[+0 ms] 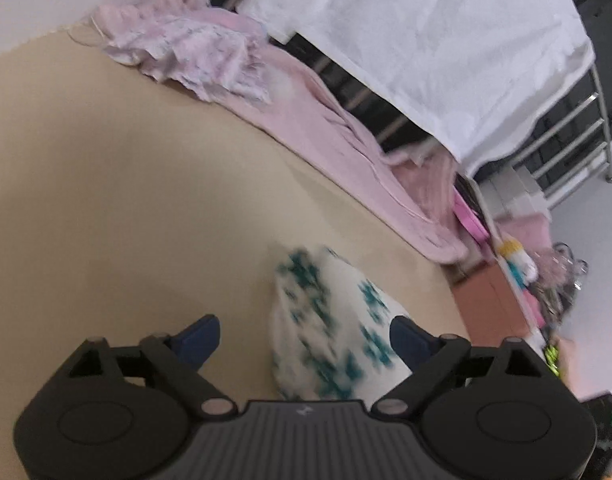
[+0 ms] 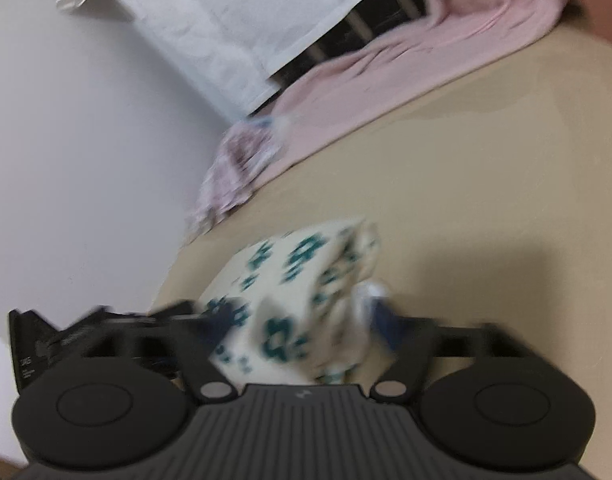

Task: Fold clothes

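A white garment with teal flower prints (image 1: pixel 330 320) lies bunched on the beige table (image 1: pixel 125 200). In the left wrist view my left gripper (image 1: pixel 303 340) is open, its blue fingertips (image 1: pixel 199 338) spread wide on either side of the garment's near end, with no pad pressing on it. In the right wrist view the same garment (image 2: pixel 289 300) sits heaped between the wide-spread fingers of my right gripper (image 2: pixel 297 324), which is open; this view is blurred. The other gripper's black body (image 2: pixel 85 328) shows at the left.
A pink blanket (image 1: pixel 346 140) and a pale floral cloth (image 1: pixel 201 56) lie along the table's far edge. Behind them hang a white sheet (image 1: pixel 426 40) and a metal rack (image 1: pixel 566 140). Cluttered items (image 1: pixel 546 288) stand beyond the table's right end.
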Demonstrator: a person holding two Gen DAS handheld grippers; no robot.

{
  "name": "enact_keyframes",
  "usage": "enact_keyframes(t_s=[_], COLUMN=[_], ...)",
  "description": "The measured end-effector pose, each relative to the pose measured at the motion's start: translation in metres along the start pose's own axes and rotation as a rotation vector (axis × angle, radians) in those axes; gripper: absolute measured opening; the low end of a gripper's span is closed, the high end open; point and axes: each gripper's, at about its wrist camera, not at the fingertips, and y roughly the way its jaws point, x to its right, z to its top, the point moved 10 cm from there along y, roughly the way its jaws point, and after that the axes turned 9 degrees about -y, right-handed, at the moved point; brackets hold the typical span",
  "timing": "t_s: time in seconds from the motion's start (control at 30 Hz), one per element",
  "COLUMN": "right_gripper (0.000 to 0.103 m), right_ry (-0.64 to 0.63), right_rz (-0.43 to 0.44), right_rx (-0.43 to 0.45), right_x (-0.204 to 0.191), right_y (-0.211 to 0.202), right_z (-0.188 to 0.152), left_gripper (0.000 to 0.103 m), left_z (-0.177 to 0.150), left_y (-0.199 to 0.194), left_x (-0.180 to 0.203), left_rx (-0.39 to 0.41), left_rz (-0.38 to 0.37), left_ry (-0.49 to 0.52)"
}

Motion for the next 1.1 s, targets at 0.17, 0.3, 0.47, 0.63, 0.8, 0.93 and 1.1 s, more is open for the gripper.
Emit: enact_keyframes(t_s=[0.17,0.3,0.47,0.63,0.8,0.93,1.1], right_gripper=[0.081,0.052,0.034,0.033,0.033,0.033,0.033], right_ry=[0.119,0.167,0.193,0.161,0.131,0.112,0.091], right_rz=[0.039,0.103,0.158,0.151,0.125,0.097,0.069], right_rx=[-0.075,-0.080,-0.064,-0.005,0.040,0.077,0.109], right_x=[0.010,0.014,0.022,0.037,0.064,0.093,0.139], right_y=[0.027,0.049,0.049,0.032,0.025,0.028,0.053], right_z=[0.000,0.002,0.016,0.053,0.112,0.170,0.244], left_gripper=[0.076,0.055,0.047,0.046,0.046,0.046,0.046], left_z=[0.004,0.004,0.007,0.018,0.043,0.071,0.108], left_y=[0.034,0.051,0.066,0.084,0.122,0.168,0.236], left_x=[0.008,0.014,0.028,0.071,0.128,0.172,0.213], left_rx=[-0.146,-0.184,-0.202,-0.192,-0.163,-0.166,-0.141], left_rz=[-0.089,-0.071,-0.130,-0.172,-0.187,-0.227,-0.241], left_ry=[-0.033,-0.028,-0.085,-0.044,0.015,0.005,0.033])
